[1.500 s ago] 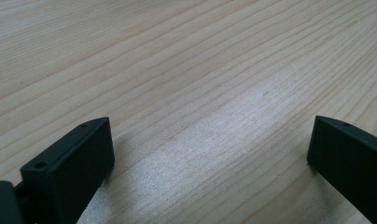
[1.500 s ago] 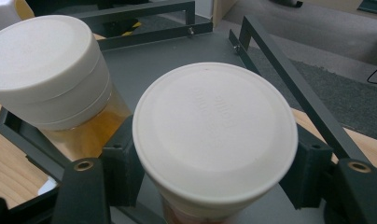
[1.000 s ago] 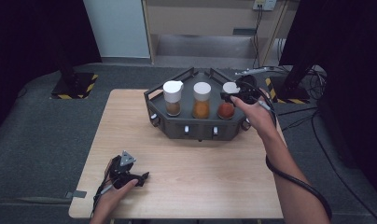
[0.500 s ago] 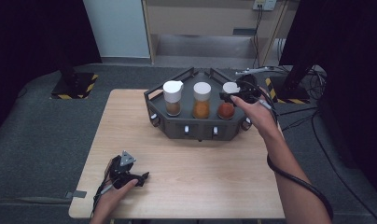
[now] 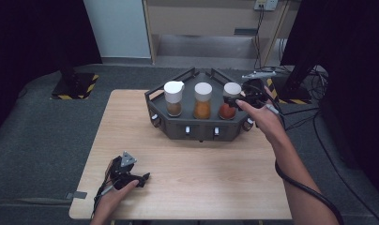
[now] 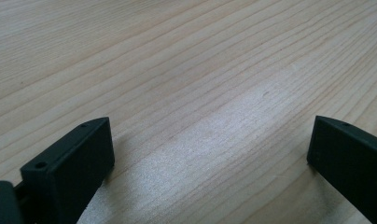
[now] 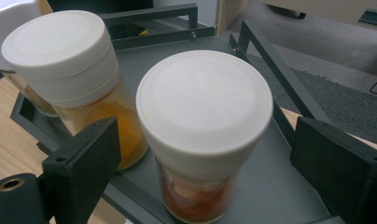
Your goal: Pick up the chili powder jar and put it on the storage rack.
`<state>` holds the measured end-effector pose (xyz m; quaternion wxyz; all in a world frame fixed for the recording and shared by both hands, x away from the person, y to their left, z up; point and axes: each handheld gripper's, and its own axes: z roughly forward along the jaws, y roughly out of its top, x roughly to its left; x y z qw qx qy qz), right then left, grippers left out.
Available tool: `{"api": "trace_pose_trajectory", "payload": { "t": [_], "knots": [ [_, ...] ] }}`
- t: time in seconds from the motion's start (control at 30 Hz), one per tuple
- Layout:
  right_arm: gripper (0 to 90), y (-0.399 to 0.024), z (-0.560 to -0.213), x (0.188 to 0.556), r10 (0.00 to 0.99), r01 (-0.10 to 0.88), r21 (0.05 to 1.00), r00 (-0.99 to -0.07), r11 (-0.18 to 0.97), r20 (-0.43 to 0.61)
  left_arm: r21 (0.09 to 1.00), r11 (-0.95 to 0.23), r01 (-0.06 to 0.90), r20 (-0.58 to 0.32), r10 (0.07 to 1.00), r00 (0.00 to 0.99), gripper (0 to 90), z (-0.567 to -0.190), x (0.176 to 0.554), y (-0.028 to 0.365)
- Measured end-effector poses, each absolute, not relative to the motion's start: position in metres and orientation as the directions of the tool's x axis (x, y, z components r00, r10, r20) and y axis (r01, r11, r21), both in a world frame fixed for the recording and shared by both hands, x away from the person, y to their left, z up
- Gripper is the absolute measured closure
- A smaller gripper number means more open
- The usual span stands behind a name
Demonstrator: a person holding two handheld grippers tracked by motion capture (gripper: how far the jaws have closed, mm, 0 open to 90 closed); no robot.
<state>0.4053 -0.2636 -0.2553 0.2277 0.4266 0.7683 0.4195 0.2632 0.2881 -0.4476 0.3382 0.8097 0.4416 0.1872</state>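
Both jaws of the right gripper [image 7: 205,154] had just been opening, standing wide around the red-filled jar [image 7: 203,135] without touching it, at the tray's [image 5: 197,129] right end. Left gripper [image 6: 210,149] gaped empty over bare table [image 5: 197,183].

A pale wooden bench [image 5: 201,183] carries a dark angular tray [image 5: 197,129] beside the right claw [image 5: 235,99]; the left claw [image 5: 140,178] rests on its bare wood.
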Motion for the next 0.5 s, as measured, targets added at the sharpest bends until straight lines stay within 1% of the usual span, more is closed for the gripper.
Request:
{"api": "trace_pose_trajectory", "payload": {
  "t": [0.13, 0.5],
  "knots": [
    [8.3, -0.268, -0.256, 0.396, 0.846, 0.461, 0.838, -0.533, 0.292, -0.003, 0.713, -0.381, 0.588, 0.005, 0.842, 0.540, 0.0, -0.448, 0.263, 0.288],
    [7.8, -0.278, -0.261, 0.377, 0.844, 0.463, 0.843, -0.536, 0.273, 0.021, 0.713, -0.381, 0.588, 0.004, 0.842, 0.540, 0.0, -0.448, 0.263, 0.288]
  ]
}}
